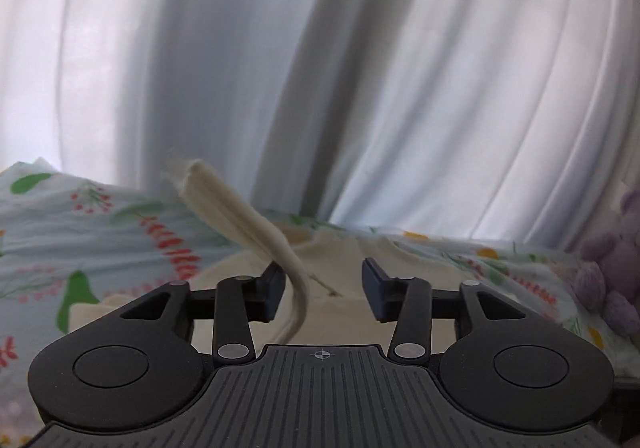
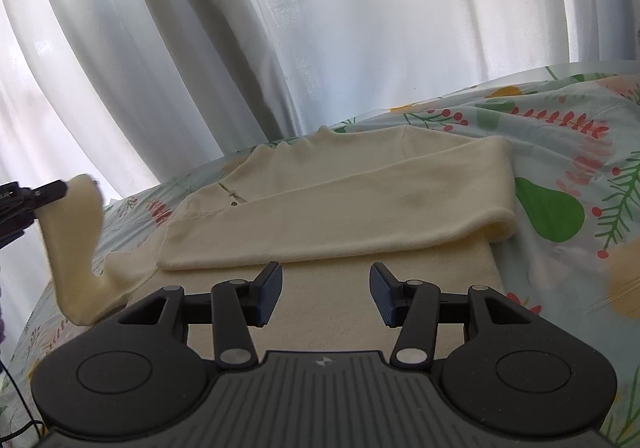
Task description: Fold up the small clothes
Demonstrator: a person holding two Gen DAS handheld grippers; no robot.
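Cream sweater (image 2: 320,207) flat on floral bedsheet (image 2: 560,151), one sleeve folded across body; left tongs (image 1: 323,290) apart, other sleeve (image 1: 256,232) draped over left finger, raised; right tongs (image 2: 326,294) apart above hem

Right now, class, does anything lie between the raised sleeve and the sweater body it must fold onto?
No foreign object shows. The raised sleeve joins the sweater body on the bedsheet. The other sleeve lies folded across the chest, and the right gripper hovers over the hem end, jaws open.
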